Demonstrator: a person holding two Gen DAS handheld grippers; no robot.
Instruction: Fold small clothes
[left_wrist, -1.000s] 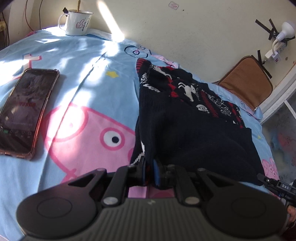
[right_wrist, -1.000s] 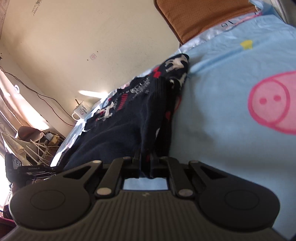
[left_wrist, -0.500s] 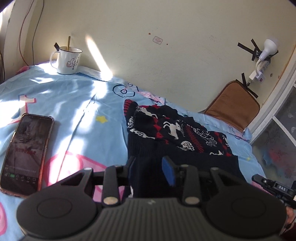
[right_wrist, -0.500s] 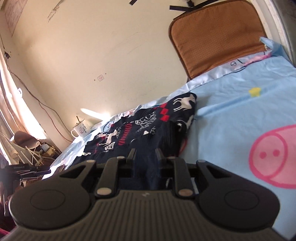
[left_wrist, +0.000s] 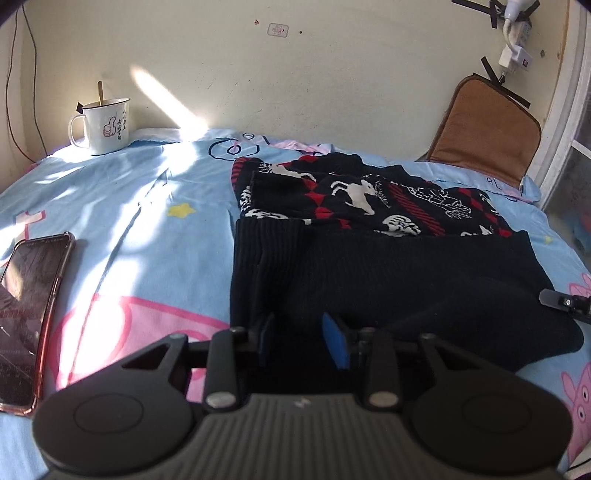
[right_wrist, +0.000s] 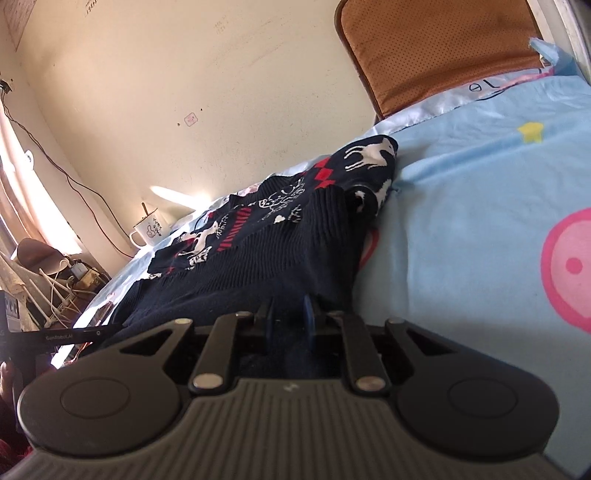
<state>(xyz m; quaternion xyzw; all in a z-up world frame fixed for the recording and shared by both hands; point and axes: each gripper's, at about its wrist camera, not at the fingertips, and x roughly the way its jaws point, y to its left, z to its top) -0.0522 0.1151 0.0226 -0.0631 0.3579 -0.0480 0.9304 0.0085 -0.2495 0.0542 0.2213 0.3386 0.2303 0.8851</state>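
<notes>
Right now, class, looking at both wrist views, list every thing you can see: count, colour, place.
sweater: one, navy with red and white reindeer pattern, folded on the bedsheet
bedsheet: one, light blue with pink pig print, under everything
mug: one, white, stick inside, far left by the wall
phone: one, dark screen, pinkish case, left edge of the sheet
cushion: one, brown, leaning on the wall, far right
plug adapter: one, white, taped on the wall
left tongs: open, over the sweater's near edge
right tongs: open, at the sweater's near edge
</notes>
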